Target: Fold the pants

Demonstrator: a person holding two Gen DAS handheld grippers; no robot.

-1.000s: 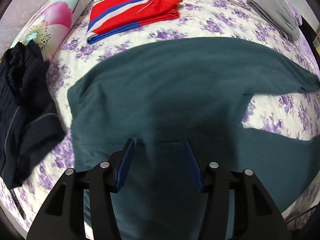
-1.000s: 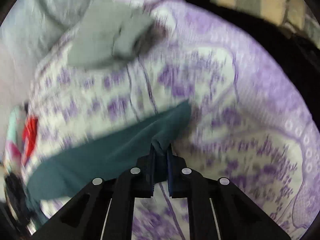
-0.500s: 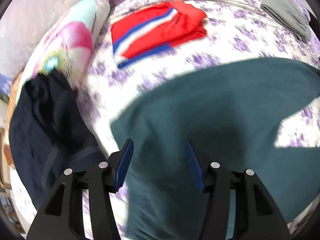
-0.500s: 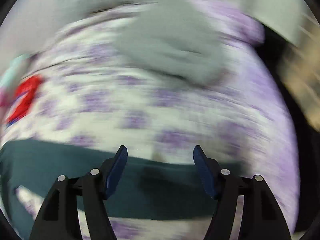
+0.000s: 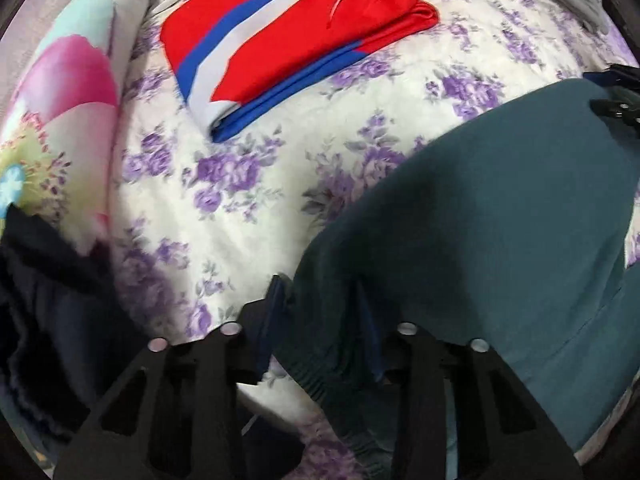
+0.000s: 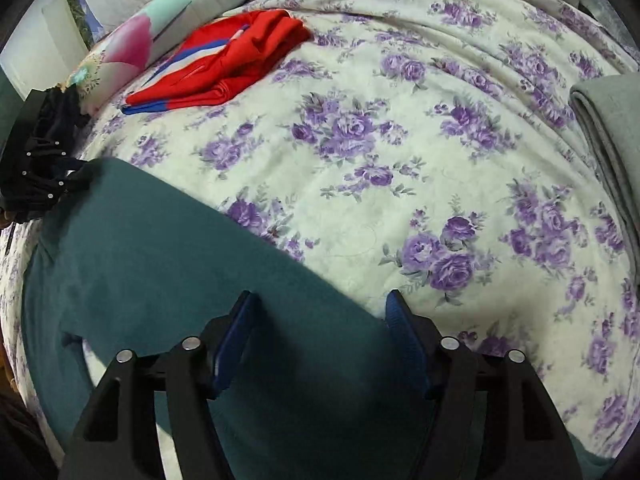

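Dark teal pants (image 5: 500,216) lie spread on the floral bedspread (image 5: 280,184). In the left wrist view my left gripper (image 5: 320,300) is open, its blue pads astride the ribbed waistband corner of the pants, low over the cloth. In the right wrist view the pants (image 6: 160,264) fill the lower left, and my right gripper (image 6: 320,312) is open and empty above their far edge. The other gripper shows at the left edge of the right wrist view (image 6: 40,168).
Folded red, white and blue pants (image 5: 288,36) lie at the back by a floral pillow (image 5: 68,112). A dark navy garment (image 5: 52,304) is heaped at the left. Folded grey clothing (image 6: 612,140) lies at the right edge of the bed.
My right gripper has let go of the teal pant leg, opened and swung over the pants. My left gripper has moved left and down to the waistband corner.
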